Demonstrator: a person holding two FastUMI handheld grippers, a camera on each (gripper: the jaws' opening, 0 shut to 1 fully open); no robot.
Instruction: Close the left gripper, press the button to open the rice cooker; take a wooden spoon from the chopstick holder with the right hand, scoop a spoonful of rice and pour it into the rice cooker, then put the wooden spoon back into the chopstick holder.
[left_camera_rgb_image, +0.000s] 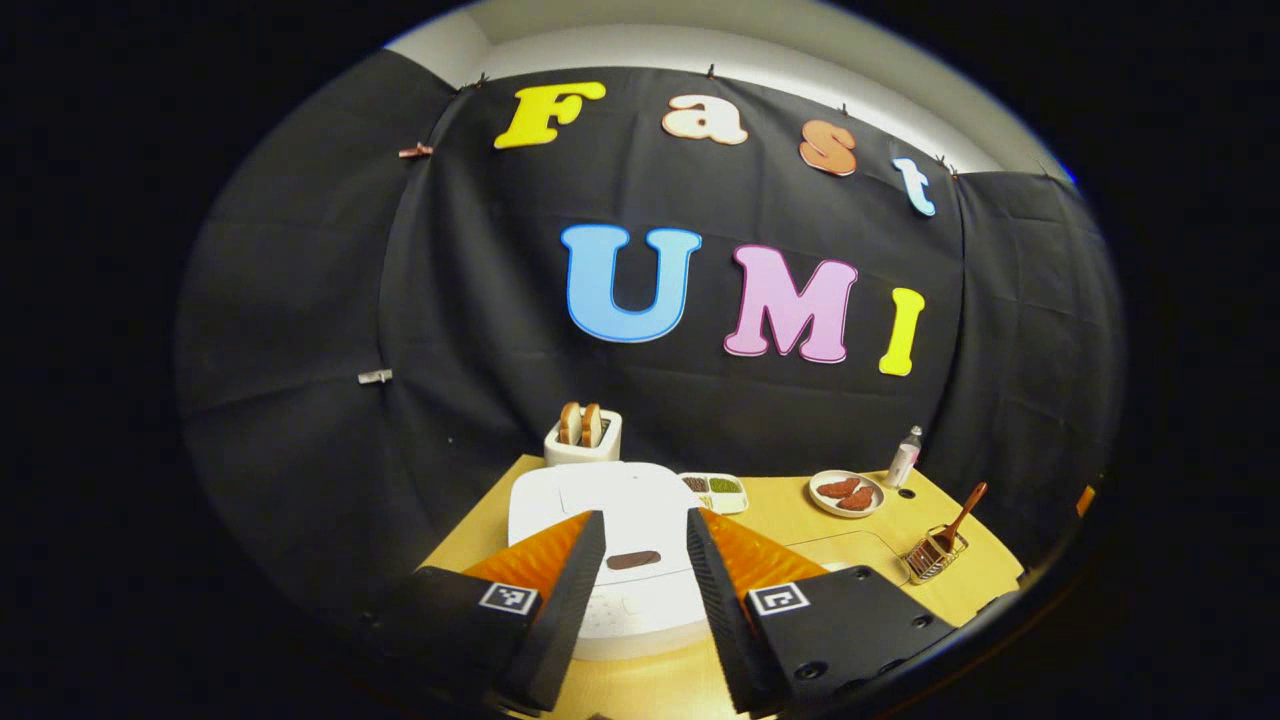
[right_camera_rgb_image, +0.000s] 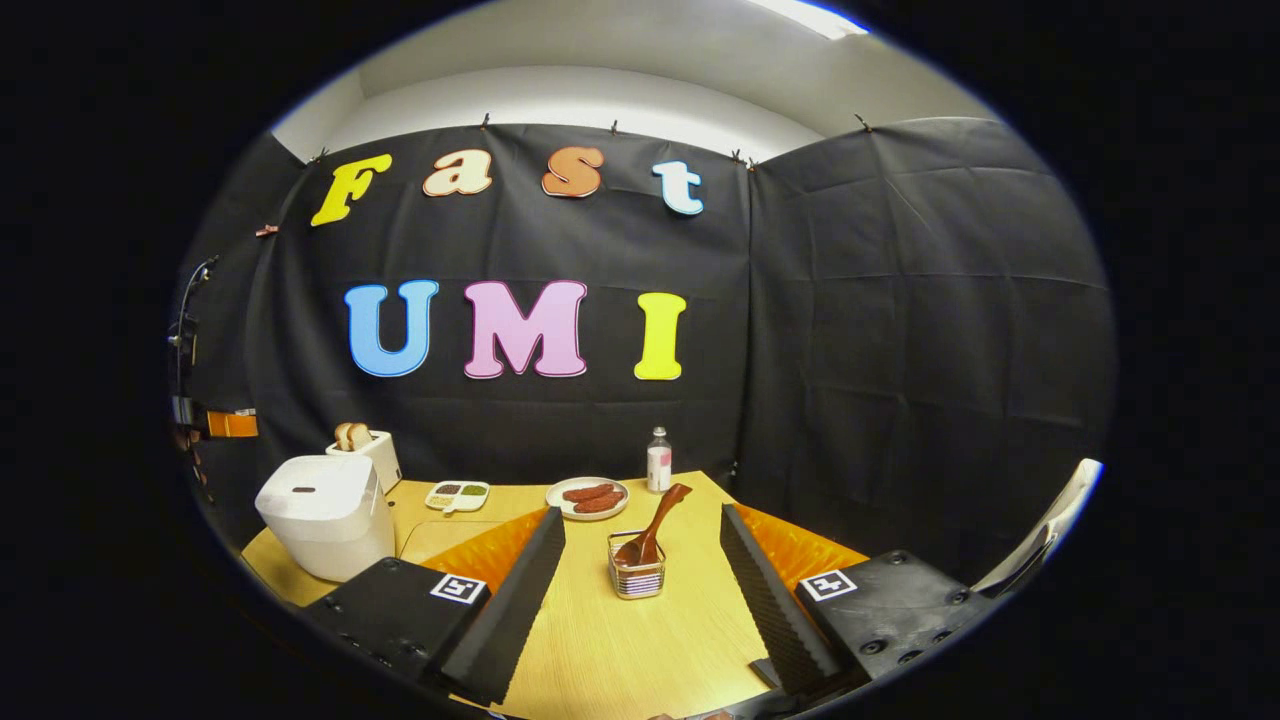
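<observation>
A black cloth wall backs a pale wooden table (right_camera_rgb_image: 640, 640) in the booth, with a strip of white wall above it. At the table's left end sits a white, rounded-square rice cooker (right_camera_rgb_image: 325, 510), lid down, the dark oval button (left_camera_rgb_image: 633, 559) on its front edge plain in the left gripper view. There the left gripper (left_camera_rgb_image: 645, 560) hovers just above the cooker with its fingers spread wide, the button framed in the gap between them and touched by neither. Behind the cooker stands a white toaster (left_camera_rgb_image: 583, 440) holding two slices of bread. A small white divided tray (right_camera_rgb_image: 457, 494) of dark and green grains lies beside the cooker, and farther along a round white plate (right_camera_rgb_image: 588, 497) carries two reddish-brown sausages, next to a small clear bottle (right_camera_rgb_image: 658, 462) with a pink label. In the right gripper view the right gripper (right_camera_rgb_image: 642, 590) is also spread open and holds nothing; a square wire chopstick holder (right_camera_rgb_image: 637, 577) stands on the table between its fingertips, clear of both. A brown wooden spoon (right_camera_rgb_image: 652, 525) rests bowl-down in the holder, its handle leaning up and to the right.
</observation>
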